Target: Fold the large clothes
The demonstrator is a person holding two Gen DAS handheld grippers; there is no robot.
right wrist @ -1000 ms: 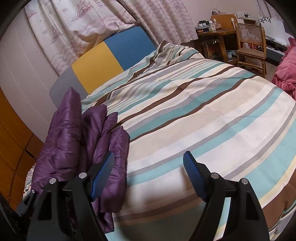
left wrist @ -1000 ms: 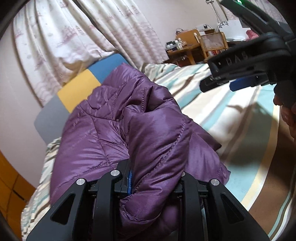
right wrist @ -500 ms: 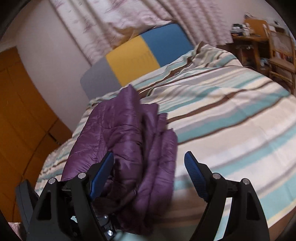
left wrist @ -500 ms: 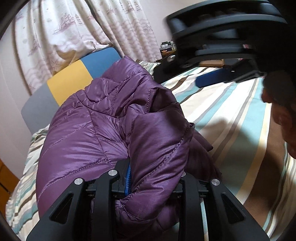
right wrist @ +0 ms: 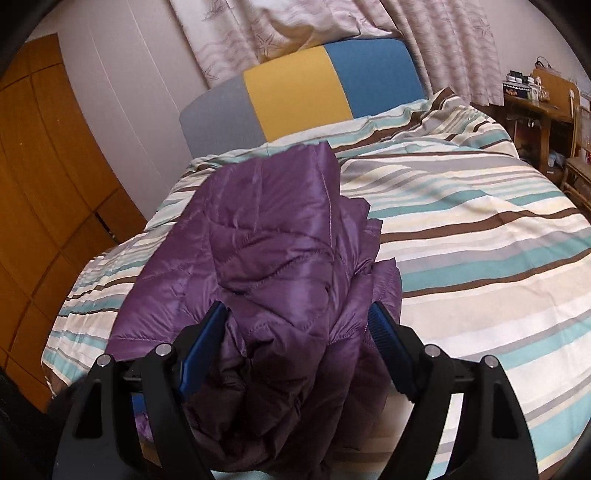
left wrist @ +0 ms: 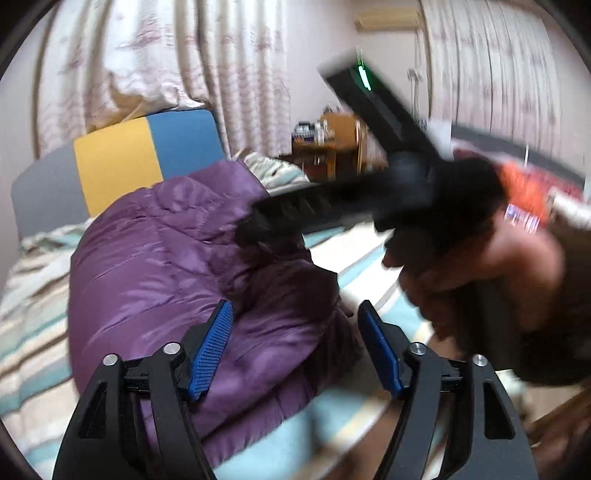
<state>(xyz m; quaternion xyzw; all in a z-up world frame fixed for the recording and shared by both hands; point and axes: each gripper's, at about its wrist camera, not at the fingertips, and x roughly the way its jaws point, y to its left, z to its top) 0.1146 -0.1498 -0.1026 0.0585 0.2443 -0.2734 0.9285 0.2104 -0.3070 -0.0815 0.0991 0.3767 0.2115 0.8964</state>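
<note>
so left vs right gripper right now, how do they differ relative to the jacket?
The left gripper has just been opening; its jaws stand wide, above the purple jacket, with nothing pressed between the pads. The right gripper straddles a bunched end of the jacket, its jaws equally wide, not squeezing it. The left view is motion-blurred; the right is sharp. Both have blue pads and are open.

striped bed [right wrist: 461, 206], grey/yellow/blue headboard [right wrist: 295, 92], patterned curtains [right wrist: 295, 26], orange wooden doors [right wrist: 44, 177] left, wooden desk [right wrist: 535, 107] right.
</note>
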